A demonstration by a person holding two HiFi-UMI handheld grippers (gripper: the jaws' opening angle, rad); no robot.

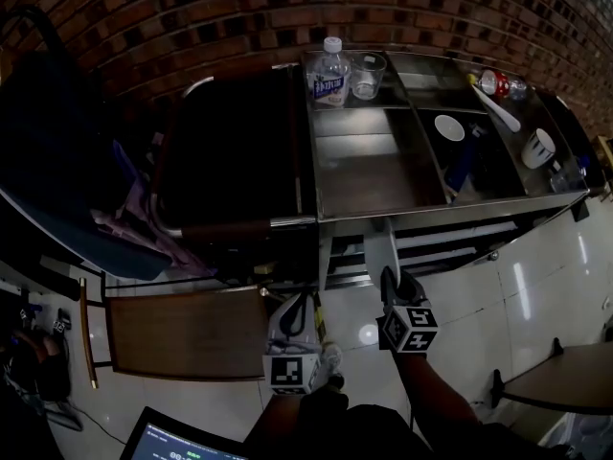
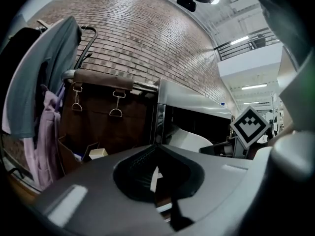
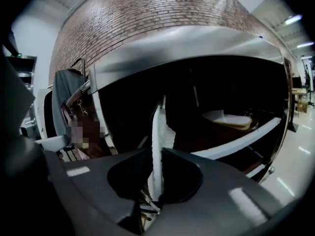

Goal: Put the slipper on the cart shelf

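Pressure from the right gripper [image 3: 155, 188] falls on the thin edge of a white slipper [image 3: 158, 136]; its jaws are closed tight on the sole, so the slipper stands on edge and rises straight out of the grip. Held that way it presents a narrow profile, which probably suits sliding it into the low, dark opening of the cart [image 1: 431, 209] ahead. In the head view the same gripper [image 1: 395, 290] points the slipper [image 1: 381, 247] at the open space under the steel top, just short of the shelves. Deeper inside, a second slipper [image 3: 227, 119] lies flat on the lower shelf [image 3: 246, 137], so the held one most likely belongs beside it as its pair. The left gripper [image 2: 155, 151] has its jaws drawn together with no object clearly between them. In the head view it [image 1: 308, 305] hangs low by the person's body, to the left of the right gripper, seemingly kept out of the way. On the cart top stand a water bottle [image 1: 330, 70] and a glass [image 1: 368, 75], apart from the job.
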